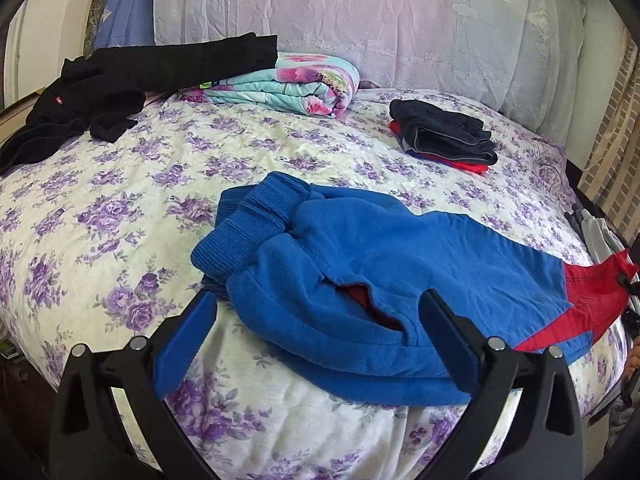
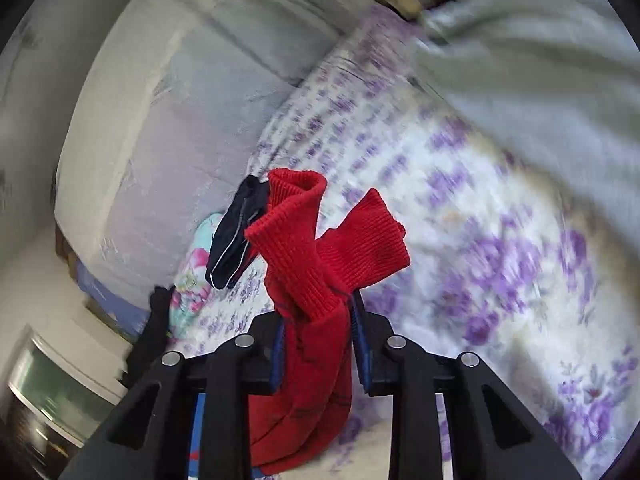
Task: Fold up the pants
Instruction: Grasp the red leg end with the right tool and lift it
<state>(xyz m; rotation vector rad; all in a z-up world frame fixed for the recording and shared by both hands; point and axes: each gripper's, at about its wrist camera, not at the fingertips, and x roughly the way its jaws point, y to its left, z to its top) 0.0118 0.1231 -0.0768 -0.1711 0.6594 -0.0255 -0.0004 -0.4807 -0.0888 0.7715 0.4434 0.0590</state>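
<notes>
Now R gripper (image 2: 318,344) pinches red cuffs (image 2: 320,232) of blue fleece pants (image 1: 360,280) near bed's (image 1: 120,184) front edge; L gripper (image 1: 316,332) gapes empty. Risk: cuffs slip mid-fold, thick knit.

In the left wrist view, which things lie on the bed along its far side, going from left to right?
Black garment → folded floral blanket → small stack of folded dark and red clothes.
</notes>
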